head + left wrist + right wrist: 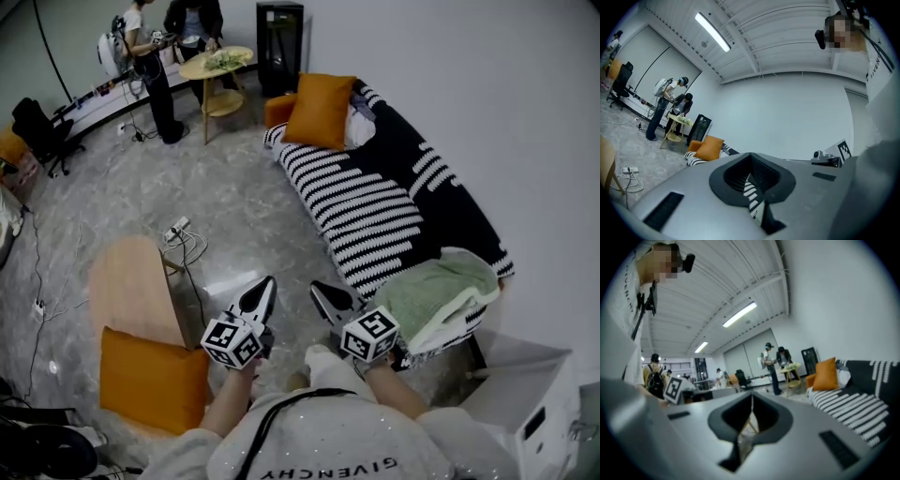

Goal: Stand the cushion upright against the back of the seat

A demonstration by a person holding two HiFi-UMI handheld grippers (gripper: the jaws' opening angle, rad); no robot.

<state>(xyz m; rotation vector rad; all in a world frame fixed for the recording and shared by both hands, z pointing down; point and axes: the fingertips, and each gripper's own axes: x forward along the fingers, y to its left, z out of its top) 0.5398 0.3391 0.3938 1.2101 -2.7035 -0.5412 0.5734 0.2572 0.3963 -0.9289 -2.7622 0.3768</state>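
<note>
Cushion comes in two here, so the sofa (375, 216) serves as the landmark. It is long, covered in black and white stripes, and runs along the wall. A wooden chair (131, 286) stands across the floor from the sofa's near end. A green blanket (436, 291) lies bunched on that near end.

The far cushion (321, 111), orange, stands upright at the sofa's far end, leaning into the corner of back and arm. The near cushion (150, 380), also orange, sits at the chair; whether it leans on the chair's back or only rests on the seat I cannot tell.

The left gripper (266, 283) and right gripper (319, 289) are held side by side just off the sofa's near end, pointing level. Both have their jaws pressed together with nothing between them, and both are well apart from either cushion.

If the far cushion is the one meant, the job looks done. If the near one is meant, nothing is in hand, and reaching, gripping and propping it all remain.
</note>
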